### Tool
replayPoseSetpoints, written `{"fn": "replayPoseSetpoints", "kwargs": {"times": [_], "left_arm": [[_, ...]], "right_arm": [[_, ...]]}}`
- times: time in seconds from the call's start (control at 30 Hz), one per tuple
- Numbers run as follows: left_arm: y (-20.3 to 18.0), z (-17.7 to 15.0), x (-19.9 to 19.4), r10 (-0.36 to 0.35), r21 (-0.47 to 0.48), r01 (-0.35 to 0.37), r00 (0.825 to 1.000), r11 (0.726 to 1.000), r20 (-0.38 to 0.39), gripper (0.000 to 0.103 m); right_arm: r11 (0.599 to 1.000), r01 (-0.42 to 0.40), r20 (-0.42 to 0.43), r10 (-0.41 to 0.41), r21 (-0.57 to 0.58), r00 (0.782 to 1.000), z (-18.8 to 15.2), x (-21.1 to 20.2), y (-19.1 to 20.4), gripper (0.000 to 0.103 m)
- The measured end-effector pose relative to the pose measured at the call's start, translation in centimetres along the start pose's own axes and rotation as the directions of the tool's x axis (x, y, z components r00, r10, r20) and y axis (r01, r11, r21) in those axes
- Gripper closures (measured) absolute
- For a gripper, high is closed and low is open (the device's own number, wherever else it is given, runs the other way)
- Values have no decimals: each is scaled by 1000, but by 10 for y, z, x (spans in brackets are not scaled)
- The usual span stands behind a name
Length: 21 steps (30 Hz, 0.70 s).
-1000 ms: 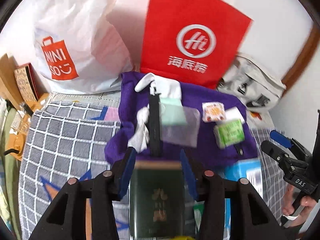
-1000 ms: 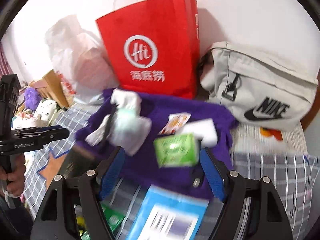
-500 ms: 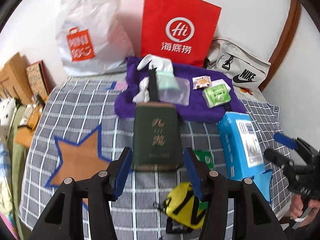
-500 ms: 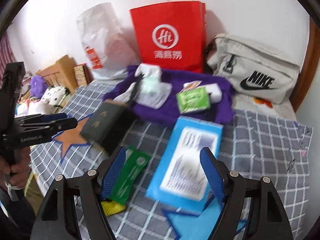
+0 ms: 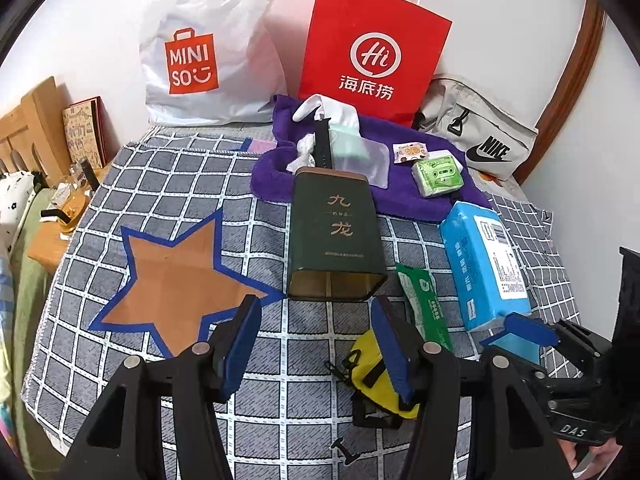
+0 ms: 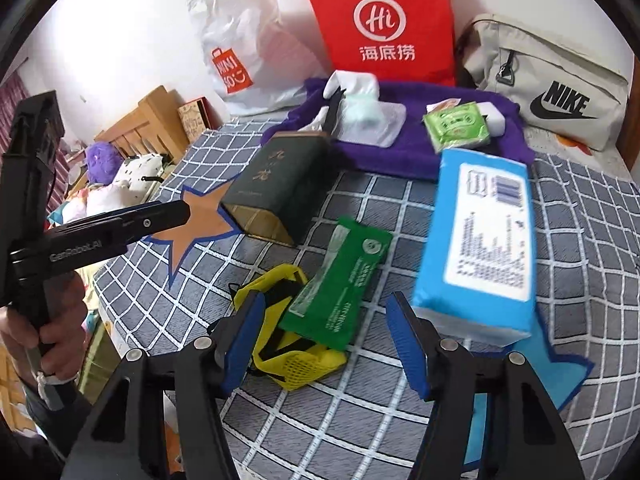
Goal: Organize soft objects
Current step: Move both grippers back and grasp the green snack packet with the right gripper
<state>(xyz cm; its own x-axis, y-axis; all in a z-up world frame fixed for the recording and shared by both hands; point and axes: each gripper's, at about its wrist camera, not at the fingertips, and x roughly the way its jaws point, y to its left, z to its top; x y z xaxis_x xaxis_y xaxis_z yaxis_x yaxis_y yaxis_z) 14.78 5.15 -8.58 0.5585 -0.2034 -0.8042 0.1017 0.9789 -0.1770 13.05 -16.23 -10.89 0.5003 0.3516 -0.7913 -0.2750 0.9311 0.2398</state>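
Observation:
A dark green tin (image 5: 334, 232) lies flat on the checked cloth, just ahead of my left gripper (image 5: 316, 318). Its jaws are opening and nothing is between them. My right gripper (image 6: 326, 308) hovers over a green wipes packet (image 6: 340, 280) and a yellow mesh pouch (image 6: 288, 328). Its jaws are closing, and the pads touch neither. A blue tissue pack (image 6: 484, 240) lies to its right. Behind these, a purple towel (image 6: 416, 152) carries a small green tissue pack (image 6: 456, 126), a mint-coloured item, a white cloth and a black strap.
Against the wall stand a red paper bag (image 5: 372, 56), a white Miniso bag (image 5: 200, 52) and a grey Nike bag (image 5: 480, 136). An orange star (image 5: 176, 280) marks the checked cloth at the left. Wooden furniture (image 5: 36, 120) borders the bed's left edge.
The tin was between my left gripper's fingers a second ago and now lies on the cloth ahead of them. Both grippers have pulled back from the purple towel. The right jaws have narrowed.

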Motion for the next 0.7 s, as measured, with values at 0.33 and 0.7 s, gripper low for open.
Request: {"fn": "replayPoseSetpoints", "kwargs": {"times": [0.33, 0.7], "left_arm": [[19, -6, 27, -41, -19, 40, 999, 999, -33, 48], [35, -6, 45, -85, -27, 84, 995, 996, -49, 48]], "right_arm": [[993, 104, -22, -102, 61, 994, 7, 42, 7, 42], [967, 219, -51, -214, 131, 975, 7, 70, 6, 55]]}}
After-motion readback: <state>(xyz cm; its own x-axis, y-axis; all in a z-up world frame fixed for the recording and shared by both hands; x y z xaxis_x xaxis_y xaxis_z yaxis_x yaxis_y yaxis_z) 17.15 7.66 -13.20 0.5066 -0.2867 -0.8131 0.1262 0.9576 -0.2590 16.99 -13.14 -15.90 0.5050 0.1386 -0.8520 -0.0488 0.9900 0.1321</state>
